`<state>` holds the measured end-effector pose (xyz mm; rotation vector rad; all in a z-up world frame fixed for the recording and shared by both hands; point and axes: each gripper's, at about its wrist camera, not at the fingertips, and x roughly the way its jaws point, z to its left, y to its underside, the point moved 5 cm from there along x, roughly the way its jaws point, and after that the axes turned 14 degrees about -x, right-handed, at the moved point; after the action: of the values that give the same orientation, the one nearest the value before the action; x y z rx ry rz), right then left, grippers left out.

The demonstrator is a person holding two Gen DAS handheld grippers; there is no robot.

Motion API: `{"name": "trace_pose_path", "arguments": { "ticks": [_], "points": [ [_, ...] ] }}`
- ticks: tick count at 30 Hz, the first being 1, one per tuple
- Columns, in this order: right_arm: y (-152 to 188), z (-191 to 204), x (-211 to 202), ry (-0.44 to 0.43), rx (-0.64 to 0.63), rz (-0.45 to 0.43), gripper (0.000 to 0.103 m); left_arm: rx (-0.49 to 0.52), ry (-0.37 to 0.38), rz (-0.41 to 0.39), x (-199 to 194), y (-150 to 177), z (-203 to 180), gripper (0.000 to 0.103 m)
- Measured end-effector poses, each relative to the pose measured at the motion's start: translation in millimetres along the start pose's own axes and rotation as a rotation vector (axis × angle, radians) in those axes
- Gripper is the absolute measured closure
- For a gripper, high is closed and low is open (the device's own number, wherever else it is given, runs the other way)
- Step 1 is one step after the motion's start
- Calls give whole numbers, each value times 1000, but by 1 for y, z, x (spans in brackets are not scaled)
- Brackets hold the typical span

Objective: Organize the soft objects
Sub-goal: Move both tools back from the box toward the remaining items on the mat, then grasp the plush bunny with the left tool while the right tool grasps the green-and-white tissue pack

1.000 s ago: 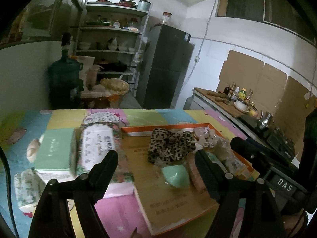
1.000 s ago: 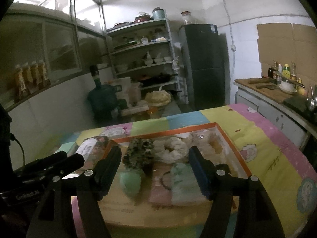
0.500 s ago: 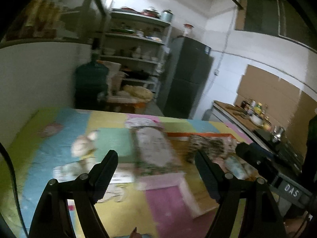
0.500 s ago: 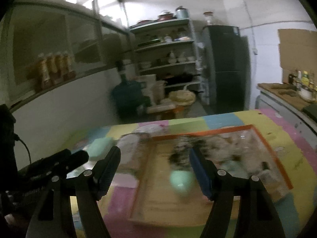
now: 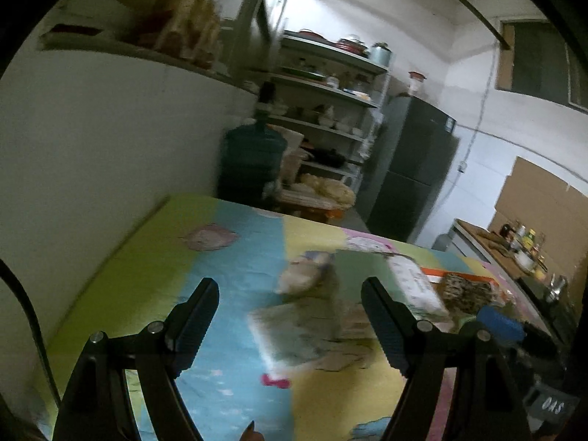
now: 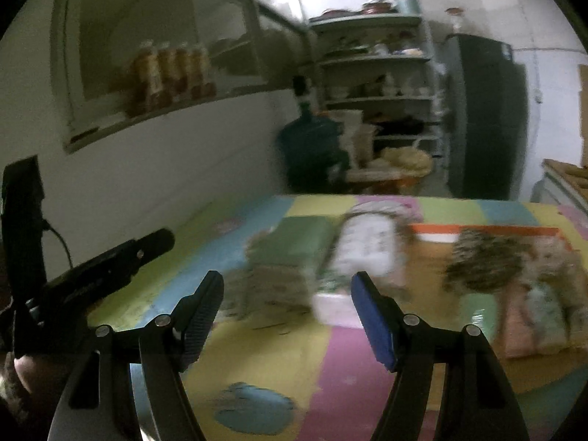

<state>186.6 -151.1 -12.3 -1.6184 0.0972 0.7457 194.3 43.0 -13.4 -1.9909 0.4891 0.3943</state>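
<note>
A table covered by a colourful patchwork cloth [image 6: 330, 360] is seen; tissue packs [image 6: 364, 253] and an orange-rimmed tray [image 6: 477, 228] are laid on it, blurred

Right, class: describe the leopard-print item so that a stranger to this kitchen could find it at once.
Start at the table with the patchwork cartoon cloth, then find the orange-rimmed tray on its right side. The leopard-print item lies at the tray's far left end; it alone is dark and spotted, while its neighbours are pale pastel.
</note>
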Motion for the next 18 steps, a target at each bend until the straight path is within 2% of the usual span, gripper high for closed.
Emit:
{"name": "trace_pose_path", "arguments": {
  "ticks": [9, 14, 18],
  "points": [
    [9, 66, 70, -200, -27, 130, 30, -68, -76, -25, -2, -16, 51, 24],
    [9, 80, 104, -223, -36, 189, 30, -86, -81, -20, 0, -17, 65, 24],
    [10, 83, 121, -200, -49, 226, 30, -95, -78, -14, 4, -19, 75, 24]
  ]
}}
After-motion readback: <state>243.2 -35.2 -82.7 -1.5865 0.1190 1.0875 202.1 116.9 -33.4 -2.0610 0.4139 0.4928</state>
